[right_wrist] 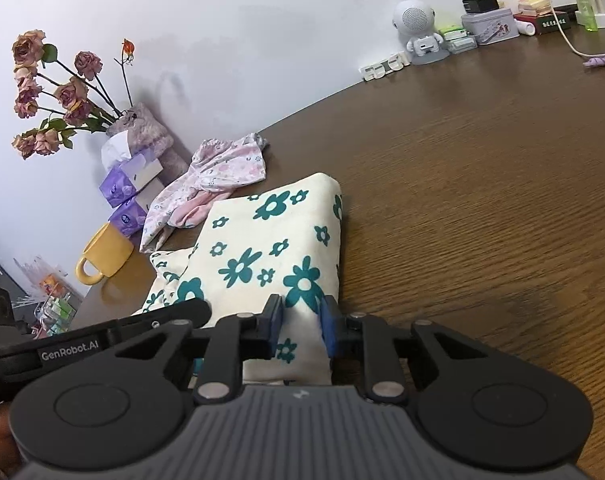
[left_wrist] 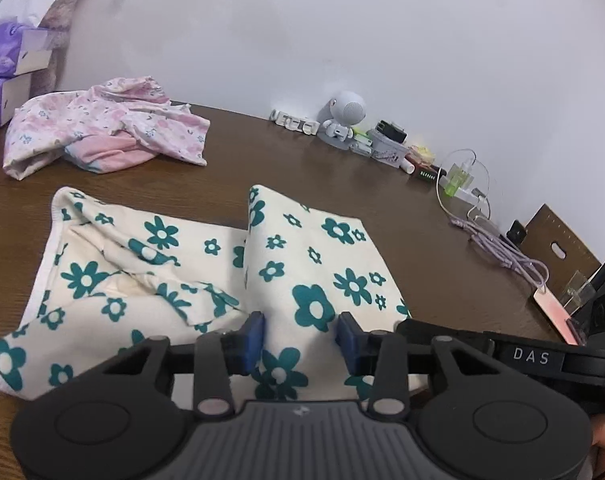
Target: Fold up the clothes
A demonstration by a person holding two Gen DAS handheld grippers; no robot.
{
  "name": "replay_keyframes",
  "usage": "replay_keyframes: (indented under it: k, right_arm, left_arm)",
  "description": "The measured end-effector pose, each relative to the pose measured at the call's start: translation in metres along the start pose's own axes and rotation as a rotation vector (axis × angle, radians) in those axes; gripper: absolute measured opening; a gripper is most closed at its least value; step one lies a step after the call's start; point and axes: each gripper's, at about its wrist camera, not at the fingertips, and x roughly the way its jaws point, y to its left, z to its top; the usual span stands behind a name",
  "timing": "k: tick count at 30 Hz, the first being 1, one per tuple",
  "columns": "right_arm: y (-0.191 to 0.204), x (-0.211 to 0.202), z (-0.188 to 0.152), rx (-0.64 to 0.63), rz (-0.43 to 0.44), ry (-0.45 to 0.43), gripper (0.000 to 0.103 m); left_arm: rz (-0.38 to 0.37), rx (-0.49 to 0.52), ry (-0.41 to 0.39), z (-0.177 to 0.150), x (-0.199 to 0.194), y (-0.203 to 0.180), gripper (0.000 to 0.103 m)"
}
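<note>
Cloth: a cream fabric garment printed with teal flowers [left_wrist: 314,272] lies on the brown wood-grain tabletop [left_wrist: 342,176], partly folded; in the left wrist view a smooth folded panel sits toward 3 o'clock and a rumpled part [left_wrist: 114,276] toward 9 o'clock, with a raised crease between them.
Left gripper: the black left gripper with blue pads [left_wrist: 301,338] sits at the near edge of the cloth, at 6 o'clock; its jaws stand partly open, a ridge of the cloth rises between them, and whether the pads press on it cannot be told.
Right gripper: the black right gripper with blue pads [right_wrist: 301,322] has its jaws narrowed onto a pinched fold at the near right corner of the same cloth [right_wrist: 262,248]; both pads touch the fabric.
Second garment: a crumpled pink floral garment [left_wrist: 102,128] lies on the tabletop beyond the cloth, at 11 o'clock in the left wrist view, apart from it.
Tissue boxes: two stacked purple tissue boxes [right_wrist: 130,188] stand just beyond the pink garment.
Mug: a yellow ceramic mug [right_wrist: 104,254] stands at 9 o'clock in the right wrist view, near the tissue boxes.
Wall side: a small white robot figurine [right_wrist: 416,26] stands against the wall at 1 o'clock.
</note>
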Motion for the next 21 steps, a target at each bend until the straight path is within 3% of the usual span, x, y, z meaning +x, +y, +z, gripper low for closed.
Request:
replay_keyframes:
  k: [1,2,4,5,8,10,11,13,16,21]
  right_arm:
    - [-0.0007,-0.0016,0.0,0.008,0.001,-0.004,0.023]
    - [-0.0014,-0.0032,0.0,0.016,0.001,-0.007,0.024]
    - [-0.0015,-0.004,-0.0014,0.014,0.0,-0.004,0.024]
    - [-0.0007,-0.0034,-0.0021,0.01,-0.003,-0.001,0.023]
    - [0.0015,-0.0018,-0.0039,-0.004,-0.012,0.009,0.02]
    - [0.0009,-0.0045,-0.003,0.007,-0.008,0.006,0.023]
    - [-0.0004,-0.0062,-0.0034,0.016,-0.007,0.004,0.023]
    - [-0.002,-0.0079,-0.0048,0.027,-0.004,0.006,0.026]
    - [-0.003,-0.008,-0.008,0.035,-0.001,0.017,0.027]
    - [-0.0012,-0.009,-0.008,0.055,0.009,0.014,0.023]
  left_arm:
    - [0.007,-0.004,-0.008,0.0001,-0.0019,0.0005,0.057]
    - [0.014,-0.007,-0.016,0.0001,-0.0039,0.0011,0.058]
    - [-0.008,0.004,-0.003,-0.0007,-0.0028,0.0001,0.054]
    - [-0.022,0.011,0.005,-0.0012,-0.0019,-0.0005,0.039]
    - [-0.015,0.025,0.012,-0.0022,-0.0013,-0.003,0.038]
    - [-0.011,0.009,0.002,-0.0015,-0.0049,-0.0007,0.046]
    - [-0.003,0.001,-0.002,-0.0014,-0.0064,0.0005,0.056]
    - [0.003,-0.002,-0.004,-0.0024,-0.0085,0.002,0.059]
    - [-0.032,0.002,0.026,-0.0051,-0.0044,0.0006,0.044]
    - [-0.055,0.005,0.02,-0.0061,-0.0063,-0.0006,0.044]
